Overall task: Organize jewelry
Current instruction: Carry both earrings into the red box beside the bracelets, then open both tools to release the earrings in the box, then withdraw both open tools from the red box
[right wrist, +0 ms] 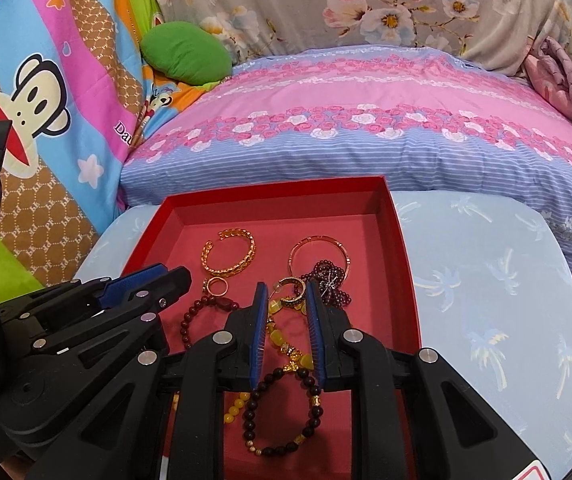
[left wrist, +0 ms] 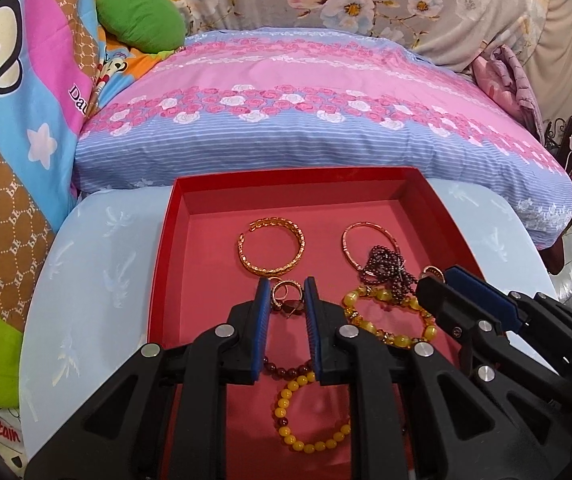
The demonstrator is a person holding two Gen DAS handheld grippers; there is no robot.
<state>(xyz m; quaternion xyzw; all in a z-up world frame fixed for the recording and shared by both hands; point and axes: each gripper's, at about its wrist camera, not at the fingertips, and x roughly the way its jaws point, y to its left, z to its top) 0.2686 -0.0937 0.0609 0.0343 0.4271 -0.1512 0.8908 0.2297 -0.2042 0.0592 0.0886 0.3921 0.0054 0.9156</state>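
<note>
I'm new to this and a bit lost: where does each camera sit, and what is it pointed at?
Left wrist view: sits on the left tool, looking down along it into the red box of jewelry; the right tool shows at right.
Right wrist view: sits on the right tool, same direction; the left tool shows at left.
Both share the box, gold bangle and pink pillow.

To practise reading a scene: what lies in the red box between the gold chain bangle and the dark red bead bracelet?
A gold ring lies between the gold chain bangle and the dark red bead bracelet, shown clearly in the right wrist view.
</note>
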